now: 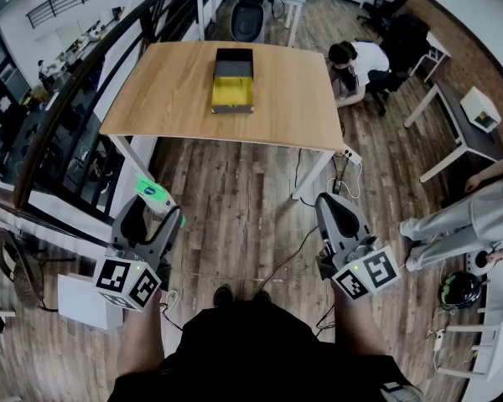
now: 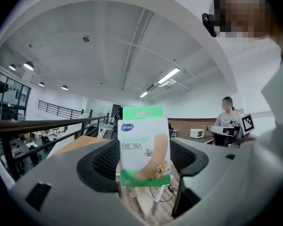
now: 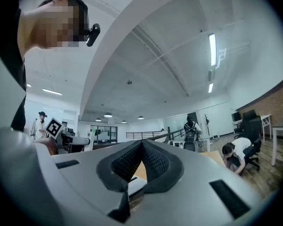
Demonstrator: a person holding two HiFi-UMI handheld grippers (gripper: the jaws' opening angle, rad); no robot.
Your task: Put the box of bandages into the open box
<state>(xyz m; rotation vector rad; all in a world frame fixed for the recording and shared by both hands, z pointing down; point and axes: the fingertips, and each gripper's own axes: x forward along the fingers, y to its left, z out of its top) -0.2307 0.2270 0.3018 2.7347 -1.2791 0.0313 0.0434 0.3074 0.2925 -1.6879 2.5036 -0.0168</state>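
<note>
Wooden table [image 1: 168, 90] bears one open box [image 1: 233, 82]; left hand-held gripper [image 1: 157, 210] clamps one bandage box [image 2: 144, 147], right hand-held gripper [image 3: 142, 147] closed.

An open box [image 1: 233, 90] sat on the desk [image 1: 151, 99]. Well short of it, the left hand-held gripper [image 1: 157, 210] held the bandage box [image 1: 153, 193]; the right hand-held gripper [image 1: 329, 201] hung alongside.

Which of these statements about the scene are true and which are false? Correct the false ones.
1. The left gripper holds the box of bandages. True.
2. The right gripper has its jaws wide apart. False: they are together, with nothing between them.
3. The open box sits on the wooden table. True.
4. The box of bandages lies inside the open box. False: it is in the left gripper, well short of the table.
</note>
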